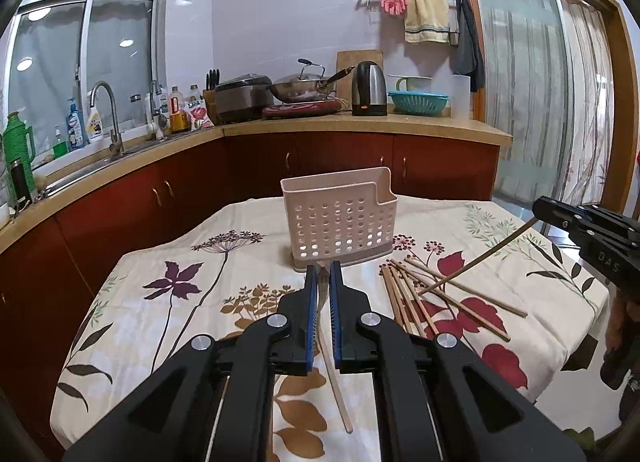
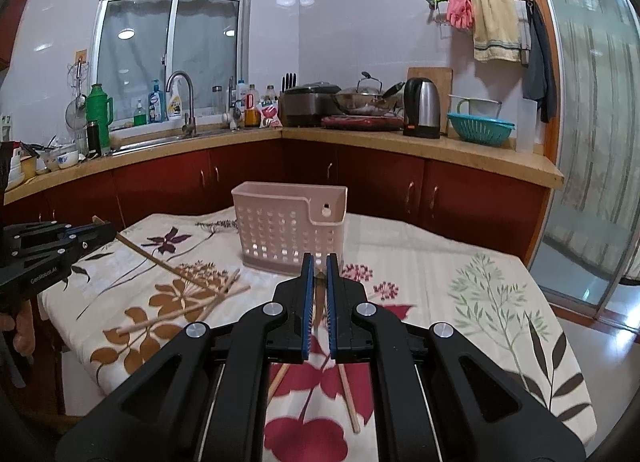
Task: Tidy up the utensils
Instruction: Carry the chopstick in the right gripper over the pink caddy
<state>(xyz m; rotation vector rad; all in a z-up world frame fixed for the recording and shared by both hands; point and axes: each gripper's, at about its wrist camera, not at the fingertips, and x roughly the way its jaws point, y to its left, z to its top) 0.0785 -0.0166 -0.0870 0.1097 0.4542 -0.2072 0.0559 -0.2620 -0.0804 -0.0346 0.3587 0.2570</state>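
Setting: kitchen with red cabinets under a wooden counter; a sink and faucet (image 1: 105, 102) sit at the left of it and a kettle (image 1: 369, 88) at the right, well away from the work area, so neither hinders the task.
Table: covered by a floral tablecloth (image 1: 160, 302), which gives a flat bed for the loose pieces.
Left gripper (image 1: 324, 274): jaws closed to a narrow slit on one chopstick (image 1: 336, 390); the stick runs down out of the pads toward the near table edge, its tip apparently clear of the cloth.
Holder (image 1: 340, 218): pale perforated utensil basket, upright at the centre of the table, just beyond both sets of fingertips; its open top faces up so sticks can be dropped in end first. Nothing is seen inside it through the holes.
Loose chopsticks (image 1: 404, 302): a fanned bundle lying flat on the cloth, to the right of the holder in the left wrist view, not yet sorted.
Right gripper (image 2: 319, 272): jaws likewise nearly shut, pinching a second chopstick (image 1: 480, 258) that slants down toward the bundle.
Stage (judged): both sticks gripped near one end, probably so that the free end can enter the holder first.
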